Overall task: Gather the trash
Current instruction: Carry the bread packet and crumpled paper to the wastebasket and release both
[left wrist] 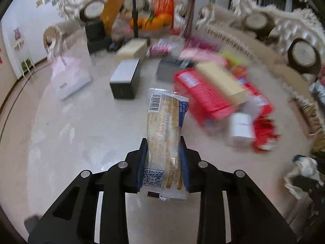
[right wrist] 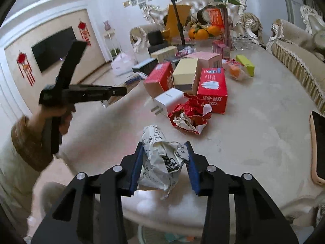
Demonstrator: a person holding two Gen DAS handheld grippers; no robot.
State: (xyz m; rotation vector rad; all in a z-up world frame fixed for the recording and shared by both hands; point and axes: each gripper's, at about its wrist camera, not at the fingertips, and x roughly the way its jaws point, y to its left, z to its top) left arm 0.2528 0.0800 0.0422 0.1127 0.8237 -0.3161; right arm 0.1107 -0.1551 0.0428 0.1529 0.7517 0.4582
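Note:
My left gripper (left wrist: 163, 142) is shut on a clear snack wrapper (left wrist: 165, 126) with a barcode and holds it above the marble table (left wrist: 81, 126). It shows from the side in the right wrist view (right wrist: 113, 91), held in a hand at the left. My right gripper (right wrist: 164, 145) is shut on a crumpled white paper with black writing (right wrist: 162, 158), near the table's front edge. A crumpled red and white wrapper (right wrist: 190, 116) lies on the table just beyond it, and it shows blurred in the left wrist view (left wrist: 264, 134).
Red boxes (right wrist: 213, 89), a beige box (right wrist: 185, 73), a white charger plug (right wrist: 168, 101), a green box (right wrist: 246, 64) and a dark box (left wrist: 126, 79) crowd the table's middle. Oranges (right wrist: 203, 32) and a tripod (right wrist: 178, 18) stand at the far end. A phone (right wrist: 319, 148) lies at the right edge. Sofas surround the table.

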